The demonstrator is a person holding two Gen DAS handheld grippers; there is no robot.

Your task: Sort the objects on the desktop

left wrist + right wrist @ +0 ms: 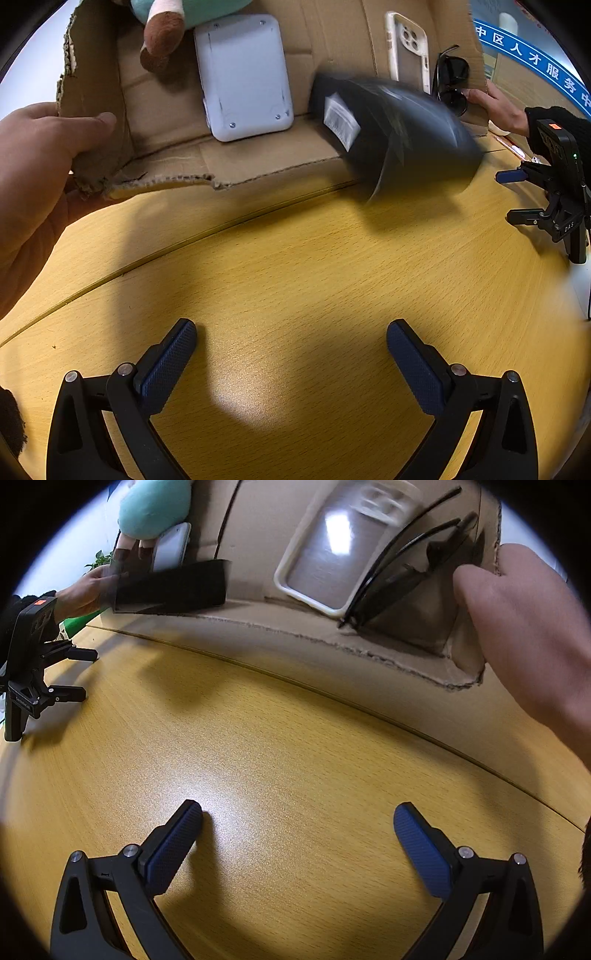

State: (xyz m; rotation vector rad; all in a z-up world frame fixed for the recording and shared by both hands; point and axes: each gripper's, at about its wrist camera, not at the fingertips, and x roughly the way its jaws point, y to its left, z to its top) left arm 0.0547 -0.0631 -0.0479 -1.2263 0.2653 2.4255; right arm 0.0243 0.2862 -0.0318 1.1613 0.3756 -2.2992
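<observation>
A glossy wood-grain table [295, 266] carries a torn corrugated cardboard box [166, 147], tipped on its side and gripped at each end by a bare hand [40, 173]. Inside lie a white plastic slab [243, 77], a blurred black pouch [391, 136], a cream phone case [406, 48], dark sunglasses [452, 83] and a teal plush toy [173, 22]. The left gripper [291, 354] and right gripper [297, 834] rest on the table, their knurled blue pads spread wide and holding nothing.

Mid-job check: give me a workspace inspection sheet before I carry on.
Surface: wooden table, bare in front of both grippers.
Job's things: tilted cardboard box holds plush toy, white device, phone case, sunglasses; blurred black item at its open edge.
Clutter: nothing seen.
Grippers: left gripper and right gripper rest on the table, jaws open, empty.
Cables: nothing seen.
Surroundings: two hands hold the box's sides; blue banner.
</observation>
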